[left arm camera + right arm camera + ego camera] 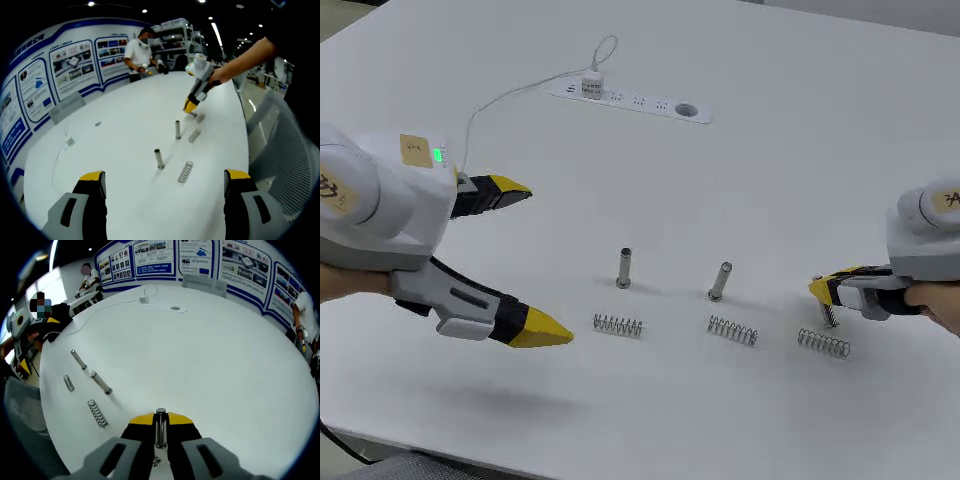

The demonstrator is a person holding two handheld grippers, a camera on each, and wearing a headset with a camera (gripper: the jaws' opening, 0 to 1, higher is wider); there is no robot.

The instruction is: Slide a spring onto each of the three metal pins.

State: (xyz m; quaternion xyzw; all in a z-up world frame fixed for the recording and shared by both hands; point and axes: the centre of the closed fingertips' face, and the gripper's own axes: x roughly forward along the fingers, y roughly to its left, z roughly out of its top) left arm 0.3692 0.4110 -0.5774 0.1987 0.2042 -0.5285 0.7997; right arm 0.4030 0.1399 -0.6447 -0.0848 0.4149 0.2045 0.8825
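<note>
Two metal pins stand upright on the white table: the left pin and the middle pin. My right gripper is shut on the third pin, whose shaft rises between the shut jaws. Three springs lie in a row in front of the pins: left spring, middle spring, right spring. My left gripper hovers wide open to the left of the left pin with nothing between its fingers. Both standing pins are ahead of it.
A white power strip with a plugged-in adapter and a thin cable lies at the far side of the table. The table's front edge runs just below the springs. Another person stands at the table's far end.
</note>
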